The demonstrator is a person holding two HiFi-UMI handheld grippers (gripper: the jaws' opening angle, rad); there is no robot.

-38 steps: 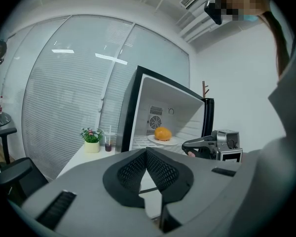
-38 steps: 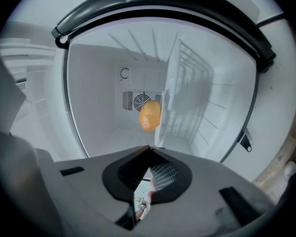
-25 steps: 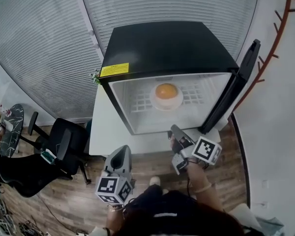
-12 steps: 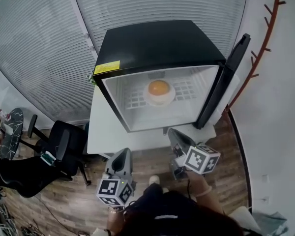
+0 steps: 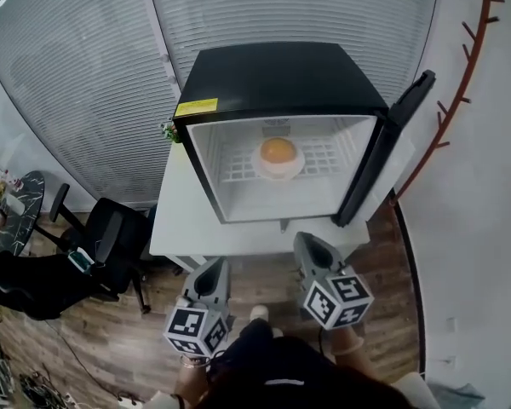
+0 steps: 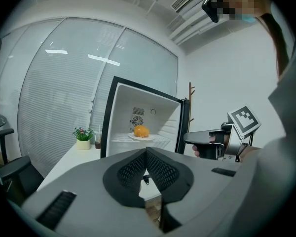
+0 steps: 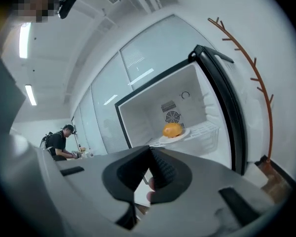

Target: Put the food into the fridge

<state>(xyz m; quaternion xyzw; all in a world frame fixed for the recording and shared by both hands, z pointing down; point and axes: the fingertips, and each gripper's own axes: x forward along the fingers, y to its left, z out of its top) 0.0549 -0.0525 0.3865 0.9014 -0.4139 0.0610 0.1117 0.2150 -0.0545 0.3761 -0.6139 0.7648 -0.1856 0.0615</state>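
Grey slatted blinds (image 5: 85, 75) back the head view: a black mini fridge (image 5: 281, 71) stands on a white table (image 5: 175, 228) with its door (image 5: 387, 152) swung open, and the round orange food (image 5: 278, 150) sits on a white plate (image 5: 278, 169) on the white wire shelf (image 5: 324, 156) inside, with the left gripper (image 5: 211, 268) and right gripper (image 5: 307, 245) both short of the table's near edge. Left gripper view: jaws pressed together on nothing, pointing at the open fridge, with a small potted plant (image 6: 83, 137) on the table beside it. Right gripper view: jaws likewise closed and empty, the food on its plate ahead inside the fridge.
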